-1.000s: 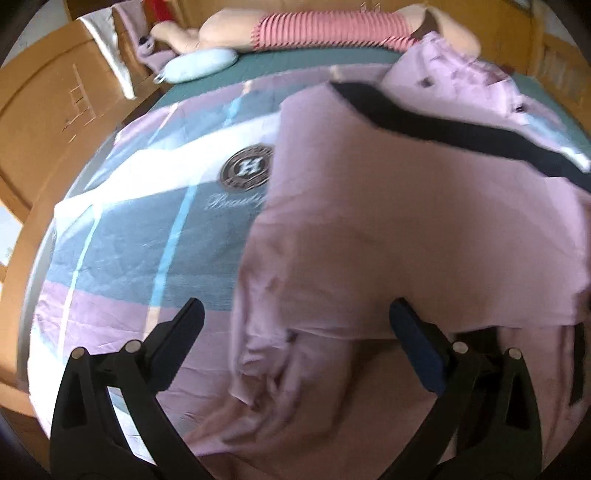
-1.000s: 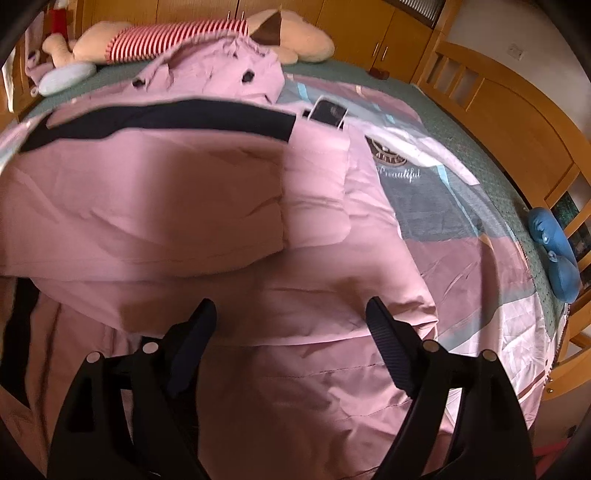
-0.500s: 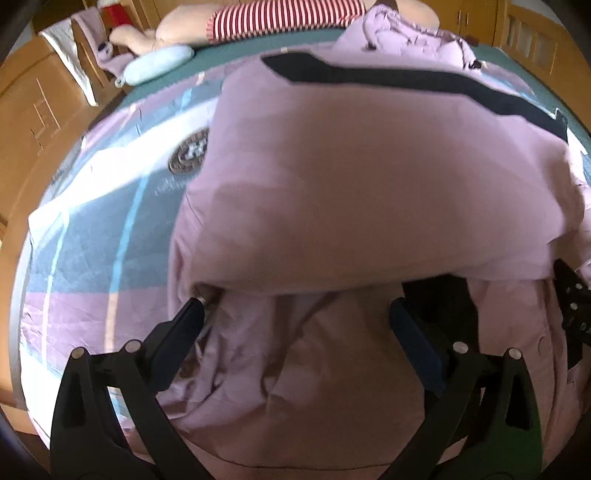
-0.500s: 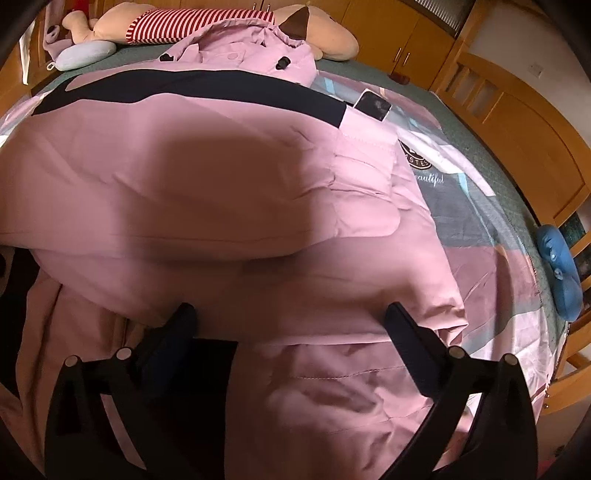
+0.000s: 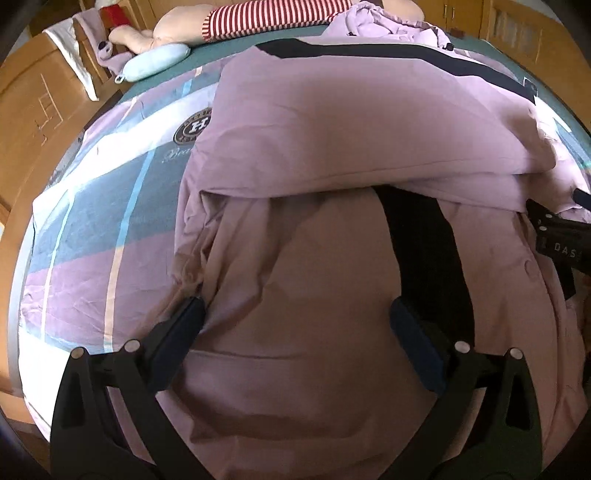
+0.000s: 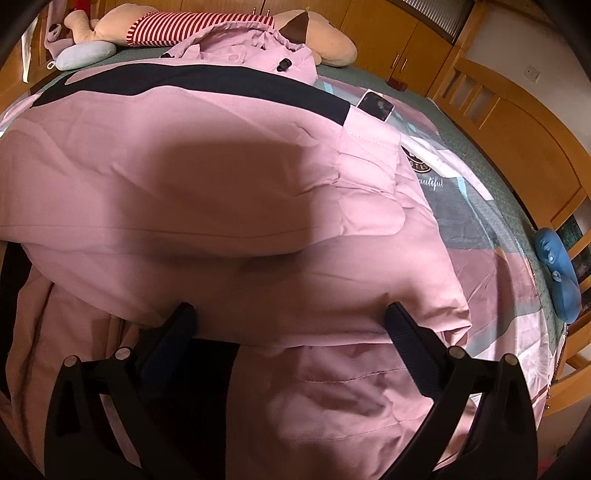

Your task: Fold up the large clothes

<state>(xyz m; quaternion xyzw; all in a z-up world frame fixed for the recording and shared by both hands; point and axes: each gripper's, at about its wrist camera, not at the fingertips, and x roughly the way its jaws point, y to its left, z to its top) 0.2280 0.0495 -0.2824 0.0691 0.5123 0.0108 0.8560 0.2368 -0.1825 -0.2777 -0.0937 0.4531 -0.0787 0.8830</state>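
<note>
A large pink jacket (image 5: 351, 133) with a black band lies spread on the bed, its sleeves folded across the body. It also fills the right wrist view (image 6: 184, 177). My left gripper (image 5: 295, 321) is open and empty, low over the jacket's near left part, beside a black strip (image 5: 424, 240). My right gripper (image 6: 288, 317) is open and empty, its fingers at the lower edge of the folded layer. The right gripper's tip shows at the right edge of the left wrist view (image 5: 554, 236).
The bed has a plaid cover with a round logo (image 5: 192, 127) and a wooden frame (image 6: 517, 122). A striped plush toy (image 6: 207, 29) and a pale blue pillow (image 5: 155, 64) lie at the head. A phone (image 6: 375, 105) lies by the jacket. A blue toy (image 6: 557, 273) sits at the right edge.
Both grippers moved nearer and lower over the jacket. The left wrist view shifted right, from the jacket's left edge to over its lower middle. Both stayed open.
</note>
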